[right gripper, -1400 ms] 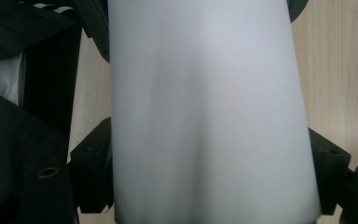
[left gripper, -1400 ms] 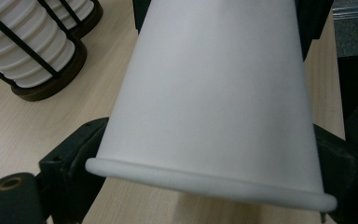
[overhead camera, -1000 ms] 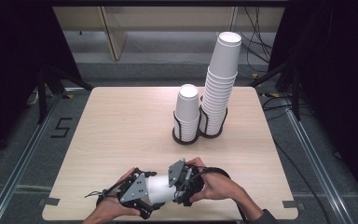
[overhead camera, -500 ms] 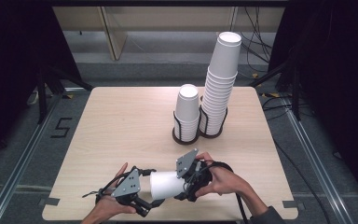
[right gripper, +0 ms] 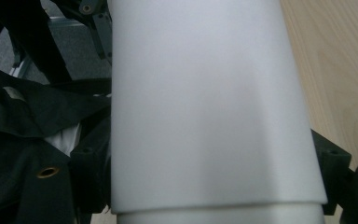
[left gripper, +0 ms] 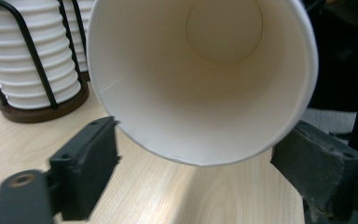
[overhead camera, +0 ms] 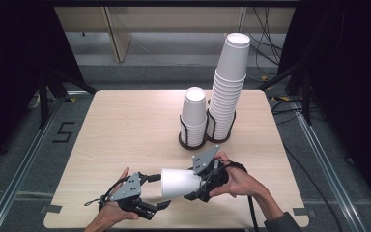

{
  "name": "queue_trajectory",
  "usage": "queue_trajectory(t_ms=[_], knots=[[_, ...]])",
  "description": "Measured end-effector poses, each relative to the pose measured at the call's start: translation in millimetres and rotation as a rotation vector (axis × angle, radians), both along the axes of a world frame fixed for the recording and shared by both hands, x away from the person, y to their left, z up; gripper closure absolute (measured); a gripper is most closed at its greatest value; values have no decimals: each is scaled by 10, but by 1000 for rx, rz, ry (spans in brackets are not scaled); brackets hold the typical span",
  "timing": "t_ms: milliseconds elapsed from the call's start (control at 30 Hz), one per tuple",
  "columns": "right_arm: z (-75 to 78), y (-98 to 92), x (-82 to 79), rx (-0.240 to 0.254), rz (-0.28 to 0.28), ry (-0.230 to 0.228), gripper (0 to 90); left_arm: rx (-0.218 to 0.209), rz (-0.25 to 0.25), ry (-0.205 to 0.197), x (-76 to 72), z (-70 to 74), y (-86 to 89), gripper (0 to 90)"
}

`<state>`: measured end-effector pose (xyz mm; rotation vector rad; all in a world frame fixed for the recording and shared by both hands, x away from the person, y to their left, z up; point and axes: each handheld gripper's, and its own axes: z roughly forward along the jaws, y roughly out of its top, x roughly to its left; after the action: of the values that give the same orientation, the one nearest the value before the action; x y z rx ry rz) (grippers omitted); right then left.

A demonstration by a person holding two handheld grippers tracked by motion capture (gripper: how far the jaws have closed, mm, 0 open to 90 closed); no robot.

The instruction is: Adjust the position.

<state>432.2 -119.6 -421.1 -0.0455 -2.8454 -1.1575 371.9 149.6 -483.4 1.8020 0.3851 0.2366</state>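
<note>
Paper cup (overhead camera: 179,182) lies sideways above worktop (overhead camera: 125,130) front edge, clamped near its base by right gripper (overhead camera: 204,181) jaws; left gripper (overhead camera: 155,191) jaws spread wide, w/ cup's rim between them, not touching.

black tools (overhead camera: 149,193), grey triangular plates, trailing cables

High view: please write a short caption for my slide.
Right tool holds a white paper cup sideways; open left tool faces its mouth, cup stacks behind.
</note>
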Motion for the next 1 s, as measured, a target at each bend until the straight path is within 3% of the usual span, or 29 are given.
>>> queue_trajectory(t_ms=[133,233,267,300,633,733,800,1000], knots=[[14,-17,6,30,-8,19,234,-69,24,35,10,18,26,140],[17,-21,22,62,7,13,234,-82,23,49,15,15,35,138],[18,-24,25,74,13,15,234,-123,13,56,21,4,21,140],[21,-28,29,80,14,14,234,-134,8,64,22,6,20,140],[18,-9,18,108,40,35,234,-152,6,70,6,33,5,91],[-19,22,18,114,47,50,234,-185,0,56,1,55,-12,57],[-35,42,14,120,55,56,234,-164,7,48,-11,65,-7,43],[-66,71,4,106,65,57,234,-175,1,42,-24,69,-32,0]])
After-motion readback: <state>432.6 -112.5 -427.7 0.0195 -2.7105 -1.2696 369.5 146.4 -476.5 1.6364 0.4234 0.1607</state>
